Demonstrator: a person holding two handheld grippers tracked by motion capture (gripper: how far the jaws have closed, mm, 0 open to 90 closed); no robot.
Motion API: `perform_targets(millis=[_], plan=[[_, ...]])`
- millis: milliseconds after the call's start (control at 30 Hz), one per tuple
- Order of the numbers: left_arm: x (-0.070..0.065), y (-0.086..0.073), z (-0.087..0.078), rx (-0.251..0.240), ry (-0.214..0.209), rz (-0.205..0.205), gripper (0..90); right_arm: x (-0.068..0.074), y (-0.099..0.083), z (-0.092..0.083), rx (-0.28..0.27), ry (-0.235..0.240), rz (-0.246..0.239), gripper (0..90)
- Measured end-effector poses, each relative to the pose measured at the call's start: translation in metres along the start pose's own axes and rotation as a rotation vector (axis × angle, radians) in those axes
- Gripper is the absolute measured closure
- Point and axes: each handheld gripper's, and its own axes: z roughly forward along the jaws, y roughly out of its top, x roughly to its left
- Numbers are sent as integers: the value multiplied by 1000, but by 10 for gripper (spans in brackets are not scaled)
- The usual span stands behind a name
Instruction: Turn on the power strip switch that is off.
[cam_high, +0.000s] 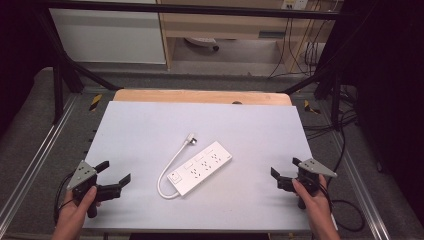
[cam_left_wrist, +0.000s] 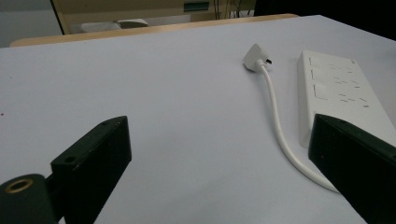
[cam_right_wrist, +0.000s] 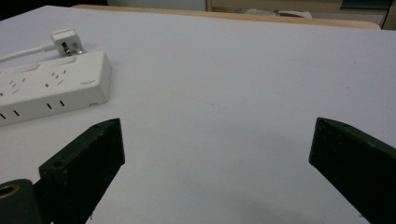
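Pale and almost bare, the desk (cam_high: 150, 125) carries a white power strip (cam_high: 201, 168) near its middle, its long axis running diagonally from the near left to the far right. Its cord (cam_high: 167, 170) loops off the near end and ends in a plug (cam_high: 190, 138) lying just beyond the strip. Both grippers rest at the near edge with jaws spread wide and holding nothing: the left hand-held gripper (cam_high: 114, 172) sits a little nearer the strip's cord end, probably the readier one, while the right hand-held gripper (cam_high: 284, 168) faces the strip's far end.
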Motion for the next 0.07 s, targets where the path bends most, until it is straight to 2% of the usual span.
perform_targets(millis=[67], plan=[[0, 0, 0, -1, 0, 1, 62, 2, -3, 2, 18, 5, -15, 36]])
